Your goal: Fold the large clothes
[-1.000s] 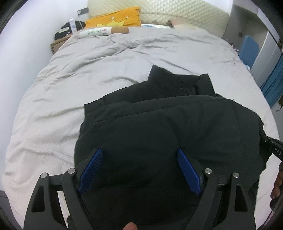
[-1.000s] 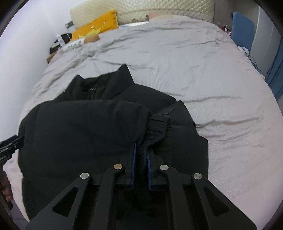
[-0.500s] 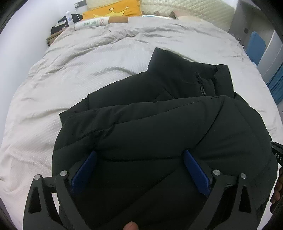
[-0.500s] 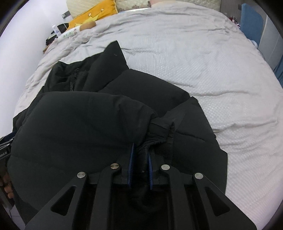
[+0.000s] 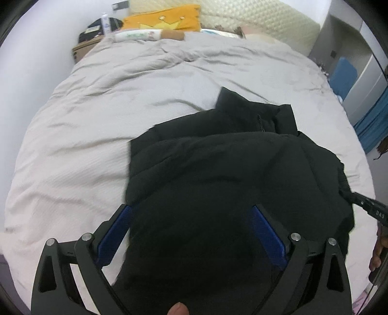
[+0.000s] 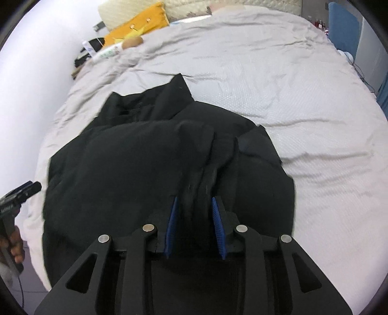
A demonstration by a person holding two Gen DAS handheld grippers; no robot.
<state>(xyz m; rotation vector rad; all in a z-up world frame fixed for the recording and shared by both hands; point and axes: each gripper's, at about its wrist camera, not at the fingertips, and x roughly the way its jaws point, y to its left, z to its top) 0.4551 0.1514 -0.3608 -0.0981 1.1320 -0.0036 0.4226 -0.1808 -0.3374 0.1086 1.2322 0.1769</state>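
A black puffer jacket [image 5: 230, 169] lies partly folded on the grey bed, collar pointing toward the headboard; it also shows in the right wrist view [image 6: 135, 164]. My left gripper [image 5: 191, 210] is open wide, its blue pads on either side of the jacket's near edge, with fabric bulging between them. My right gripper [image 6: 195, 201] has its blue pads partly parted, with a bunched fold of the jacket's cuff lying between them. The right gripper's tip shows at the left wrist view's right edge [image 5: 368, 206], and the left gripper at the right wrist view's left edge [image 6: 19, 193].
The grey duvet [image 5: 121, 97] covers the bed. An orange crown pillow [image 5: 165, 19], a white bolster [image 5: 138, 36] and a cream headboard [image 5: 254, 21] stand at the far end. A nightstand with bottles [image 5: 94, 36] is at the far left. A blue chair [image 6: 342, 26] is at the right.
Both grippers pulled back toward the near bed edge, so the jacket looks farther away. The right gripper's pads spread apart from the pinched cuff. The left gripper stayed open.
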